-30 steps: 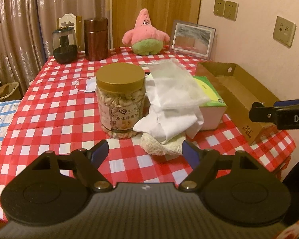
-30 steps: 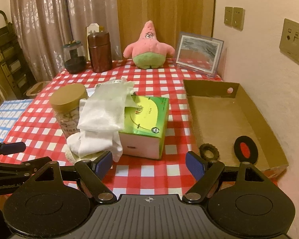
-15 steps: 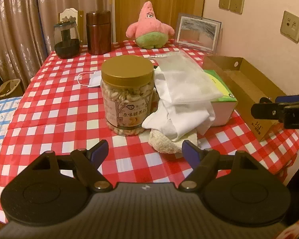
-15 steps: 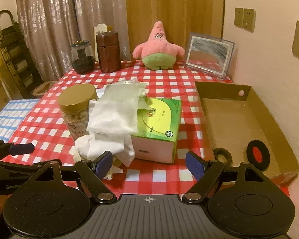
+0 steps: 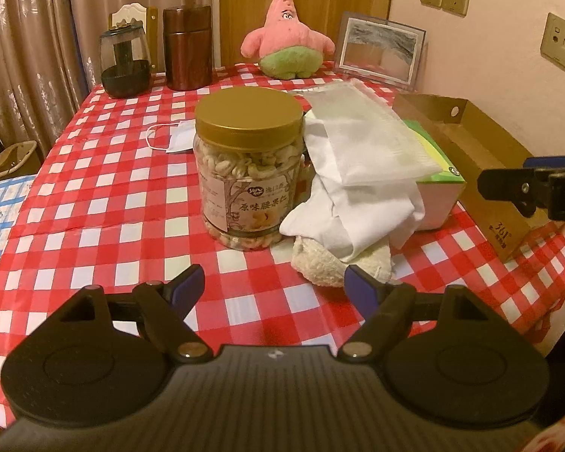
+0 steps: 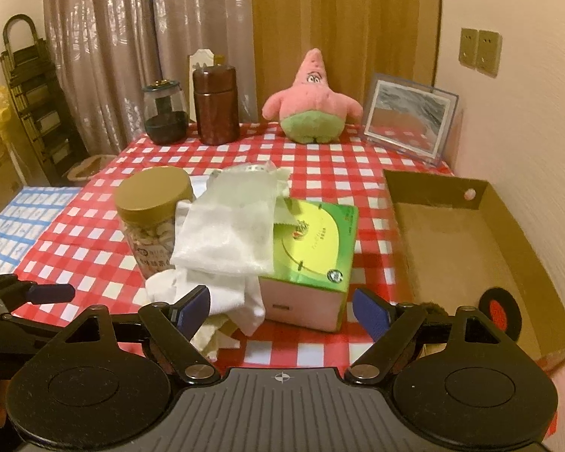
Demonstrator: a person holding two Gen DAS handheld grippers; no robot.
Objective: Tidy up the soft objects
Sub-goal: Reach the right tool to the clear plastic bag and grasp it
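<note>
Jar point(image 5: 249, 167) and tissue box point(image 6: 312, 248) hem white cloths point(image 5: 352, 203).

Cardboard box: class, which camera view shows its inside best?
The right wrist view: the cardboard box opens toward the camera, showing its floor. The left wrist view shows only its outer wall and rim, side-on.

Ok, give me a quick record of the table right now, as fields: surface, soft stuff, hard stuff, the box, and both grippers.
surface: red and white checked tablecloth
soft pile: white cloths draped over a green tissue box, with a cream towel under them
other soft items: pink starfish plush at the far edge; face mask behind the nut jar
cardboard box: cardboard tray on the right, holding a dark ring and a black and red round pad
left gripper: open, empty
right gripper: jaws opening, nothing between them
</note>
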